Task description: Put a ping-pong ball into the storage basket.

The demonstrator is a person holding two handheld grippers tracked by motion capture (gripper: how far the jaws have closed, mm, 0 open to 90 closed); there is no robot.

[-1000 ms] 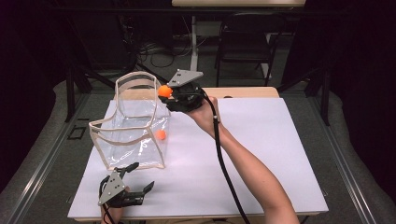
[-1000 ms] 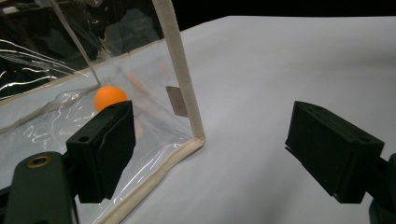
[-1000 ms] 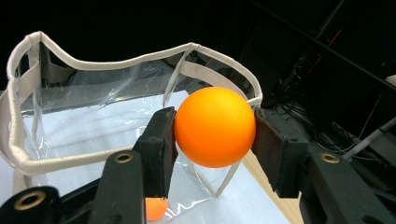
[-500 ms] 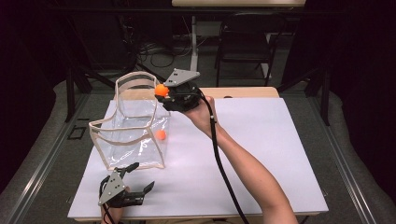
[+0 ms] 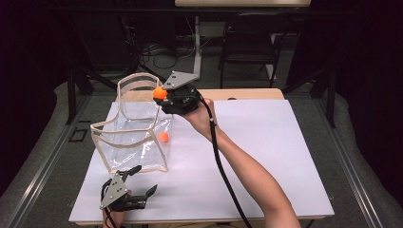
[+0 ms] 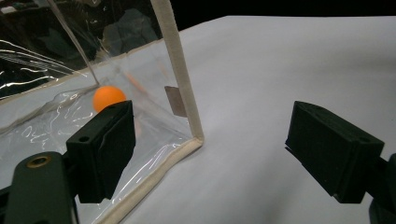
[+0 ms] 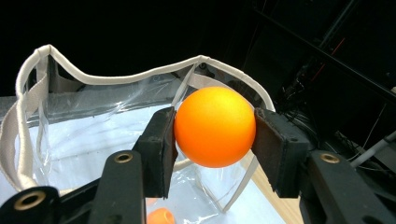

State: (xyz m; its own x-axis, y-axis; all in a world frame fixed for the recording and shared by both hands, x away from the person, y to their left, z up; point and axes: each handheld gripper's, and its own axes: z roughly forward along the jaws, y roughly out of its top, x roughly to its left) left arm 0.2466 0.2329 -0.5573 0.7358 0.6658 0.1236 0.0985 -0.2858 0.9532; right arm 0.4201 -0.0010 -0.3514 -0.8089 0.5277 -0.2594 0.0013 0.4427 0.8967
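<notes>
A clear plastic bag point(image 5: 135, 137) with cream trim stands open on the white table point(image 5: 266, 142). One orange ball point(image 5: 163, 137) lies inside it, also seen through the bag wall point(image 6: 108, 97) and at the bag's bottom point(image 7: 160, 217). My right gripper point(image 5: 161, 93) hovers at the bag's far right rim, shut on a second orange ball point(image 7: 215, 126) held above the bag's open mouth point(image 7: 116, 98). My left gripper point(image 5: 140, 181) rests near the table's front left, open, its jaws astride the bag's near corner point(image 6: 194, 135) without touching it.
A dark chair point(image 5: 249, 52) and cables stand on the floor beyond the table. A wooden strip point(image 5: 247, 93) runs along the table's far edge. The white surface stretches bare to the right of the bag.
My right gripper with its ball has drifted slightly left toward the bag's rim. The left gripper has stayed put.
</notes>
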